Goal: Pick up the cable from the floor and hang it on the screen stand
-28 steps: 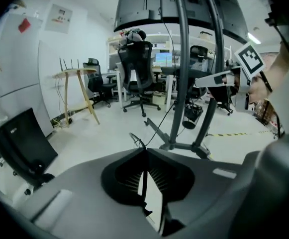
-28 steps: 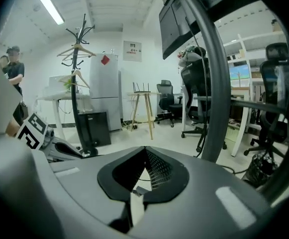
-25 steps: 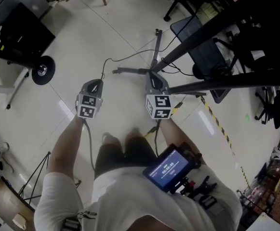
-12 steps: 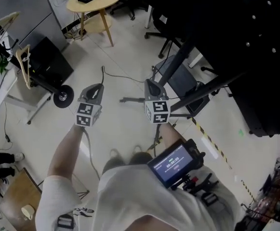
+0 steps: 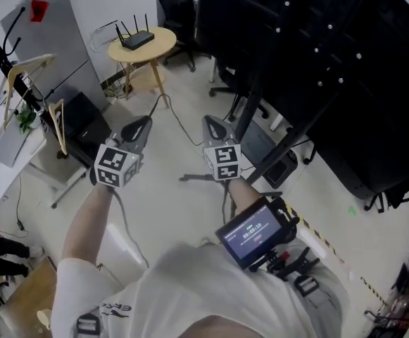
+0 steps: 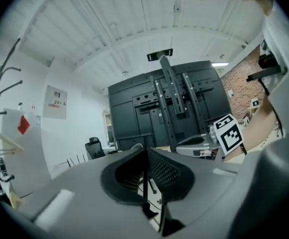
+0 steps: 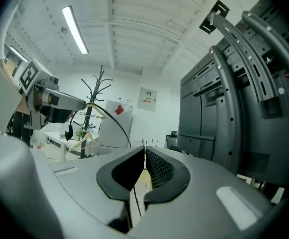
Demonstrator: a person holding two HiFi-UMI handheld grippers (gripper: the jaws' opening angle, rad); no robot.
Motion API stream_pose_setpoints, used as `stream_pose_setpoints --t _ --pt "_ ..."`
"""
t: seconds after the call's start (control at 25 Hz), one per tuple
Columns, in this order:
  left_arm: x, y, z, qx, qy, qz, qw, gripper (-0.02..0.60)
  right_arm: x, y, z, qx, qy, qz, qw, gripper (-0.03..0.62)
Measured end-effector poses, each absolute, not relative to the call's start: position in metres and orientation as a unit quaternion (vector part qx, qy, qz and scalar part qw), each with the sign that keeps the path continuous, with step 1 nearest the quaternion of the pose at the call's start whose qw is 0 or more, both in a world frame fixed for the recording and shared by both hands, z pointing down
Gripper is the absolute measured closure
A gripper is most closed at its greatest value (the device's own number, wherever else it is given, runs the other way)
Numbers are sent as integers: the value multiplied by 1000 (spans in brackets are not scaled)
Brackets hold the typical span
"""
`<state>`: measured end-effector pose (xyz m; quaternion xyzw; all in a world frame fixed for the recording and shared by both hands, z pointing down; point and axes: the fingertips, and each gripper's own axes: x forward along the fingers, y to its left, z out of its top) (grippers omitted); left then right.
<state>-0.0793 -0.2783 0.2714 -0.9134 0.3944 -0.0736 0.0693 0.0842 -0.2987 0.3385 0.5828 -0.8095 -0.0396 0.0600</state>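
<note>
The floor (image 5: pixel 183 153) was pale and pretty glossy. A round wooden table (image 5: pixel 156 49) stood on it with a router (image 5: pixel 137 39) on top. Just right of the table sat a black office chair (image 5: pixel 176 2), and a black box (image 5: pixel 84 122) was on the near-left side of the table. The screen stand (image 5: pixel 250 94) was farther right of the table, its legs spread flat on the floor.

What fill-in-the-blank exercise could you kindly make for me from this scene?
1. The router stands on a round ___.
2. The left hand-held gripper is shut on a thin black ___.
3. Wooden ___ hang on the coat rack.
Missing words: table; cable; hangers.
</note>
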Motion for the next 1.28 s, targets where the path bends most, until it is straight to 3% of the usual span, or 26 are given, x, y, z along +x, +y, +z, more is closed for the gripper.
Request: stream_pose_setpoints --t 0.32,0.56,0.96,1.28 --pt "-56 -258 188 -928 350 -22 122 558 81 -306 281 585 -805 -92 47 549" --pt "-36 -249 136 -933 326 15 149 558 94 -306 263 584 -804 -101 49 495" --pt "-15 -240 67 -939 289 51 178 558 112 -305 287 598 -795 -70 69 445" --pt "1 -231 41 -941 270 64 194 558 119 -303 305 605 -790 -54 86 442"
